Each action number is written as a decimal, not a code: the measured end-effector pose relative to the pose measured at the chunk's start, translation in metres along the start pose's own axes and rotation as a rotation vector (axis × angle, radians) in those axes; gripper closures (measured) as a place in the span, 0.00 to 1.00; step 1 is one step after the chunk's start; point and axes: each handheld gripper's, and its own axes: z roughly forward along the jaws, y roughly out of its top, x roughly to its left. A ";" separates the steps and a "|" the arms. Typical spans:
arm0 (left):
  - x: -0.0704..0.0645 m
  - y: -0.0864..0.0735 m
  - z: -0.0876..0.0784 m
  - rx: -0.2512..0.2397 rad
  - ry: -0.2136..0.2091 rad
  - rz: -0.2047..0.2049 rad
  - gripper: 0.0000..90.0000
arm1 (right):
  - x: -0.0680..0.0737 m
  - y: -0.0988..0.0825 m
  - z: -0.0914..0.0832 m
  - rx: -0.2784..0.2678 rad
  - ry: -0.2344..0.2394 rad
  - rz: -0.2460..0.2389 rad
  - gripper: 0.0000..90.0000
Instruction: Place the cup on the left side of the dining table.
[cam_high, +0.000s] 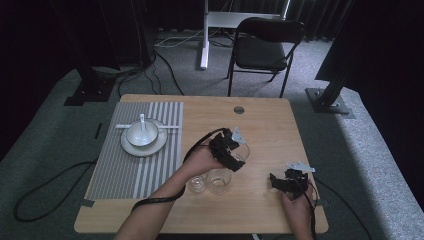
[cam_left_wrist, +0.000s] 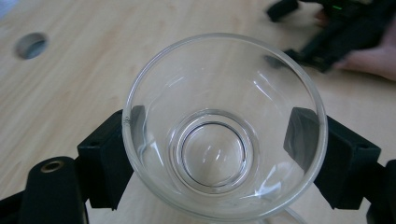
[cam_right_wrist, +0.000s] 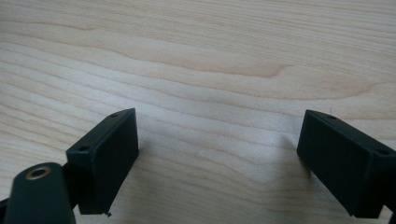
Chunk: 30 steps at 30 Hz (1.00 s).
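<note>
Flanking glass (cam_left_wrist: 223, 126), seemingly touching: jaws.

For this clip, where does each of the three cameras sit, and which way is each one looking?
High view: above the person's side, looking forward and down on the wooden table; both forearms enter from below.
Left gripper view: rides the left gripper, looking down into a clear glass between its jaws.
Right gripper view: rides the right gripper, facing bare tabletop.
Shared: the high and left gripper views both show the right gripper.
</note>
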 end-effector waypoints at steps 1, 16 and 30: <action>0.004 -0.002 0.000 -0.003 0.006 -0.015 0.21 | 0.000 0.000 0.000 0.000 0.000 0.000 0.13; 0.033 -0.042 -0.014 0.042 0.098 -0.080 0.21 | 0.000 0.000 0.000 0.000 0.001 0.002 0.13; 0.056 -0.091 -0.049 0.051 0.171 -0.182 0.21 | 0.000 0.000 0.000 0.001 0.000 0.001 0.13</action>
